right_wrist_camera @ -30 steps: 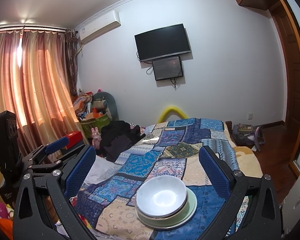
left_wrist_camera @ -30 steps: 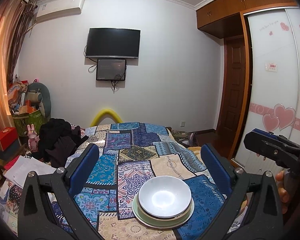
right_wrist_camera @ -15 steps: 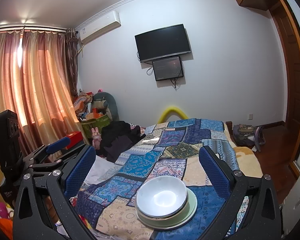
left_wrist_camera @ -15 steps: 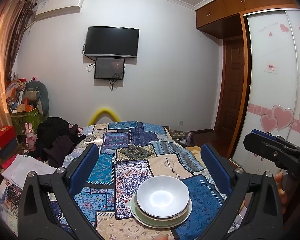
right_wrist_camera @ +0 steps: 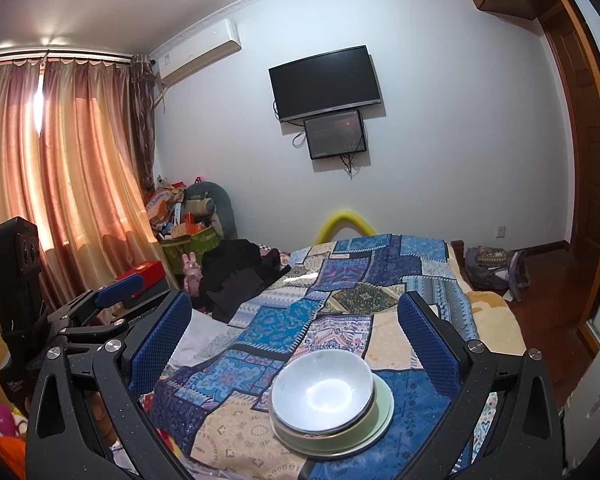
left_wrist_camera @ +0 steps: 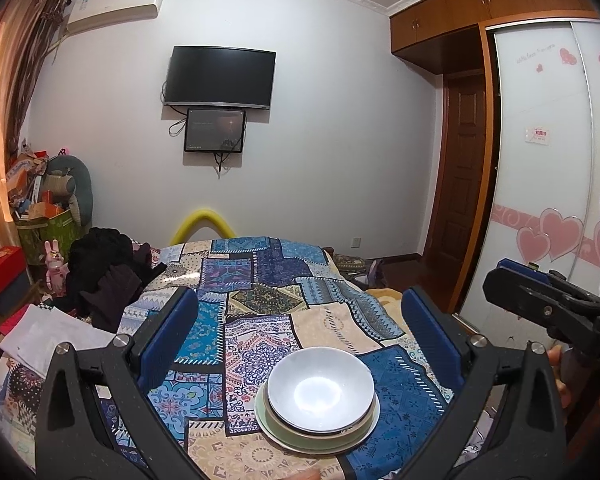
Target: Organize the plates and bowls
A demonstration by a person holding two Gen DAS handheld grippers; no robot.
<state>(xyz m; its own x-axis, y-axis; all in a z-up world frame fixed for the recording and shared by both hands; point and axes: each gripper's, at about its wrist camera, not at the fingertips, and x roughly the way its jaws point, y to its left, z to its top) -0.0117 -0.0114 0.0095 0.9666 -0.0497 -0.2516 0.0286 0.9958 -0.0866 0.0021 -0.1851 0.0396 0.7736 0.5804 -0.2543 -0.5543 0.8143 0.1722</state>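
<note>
Both claws spread wide above a stack of bowls and a plate on the patchwork cloth.

Nearest in the left wrist view, the left claw [left_wrist_camera: 298,338] is released, its blue-padded fingers [left_wrist_camera: 168,336] far apart and holding nothing; the white bowl [left_wrist_camera: 320,394] sits below and between them, a little toward the right finger, touching neither. The bowl is nested in another dish on a pale green plate [left_wrist_camera: 272,426], all resting on the patchwork cloth [left_wrist_camera: 260,292] near its close edge. In the right wrist view the right claw [right_wrist_camera: 294,334] is likewise spread and empty, with the same bowl [right_wrist_camera: 322,396] and plate [right_wrist_camera: 384,404] low between its fingers, clear of both pads. The left claw also shows at that view's left edge. Further off lie dark clothes [left_wrist_camera: 104,272], and a television [left_wrist_camera: 220,78] hangs on the far wall.
</note>
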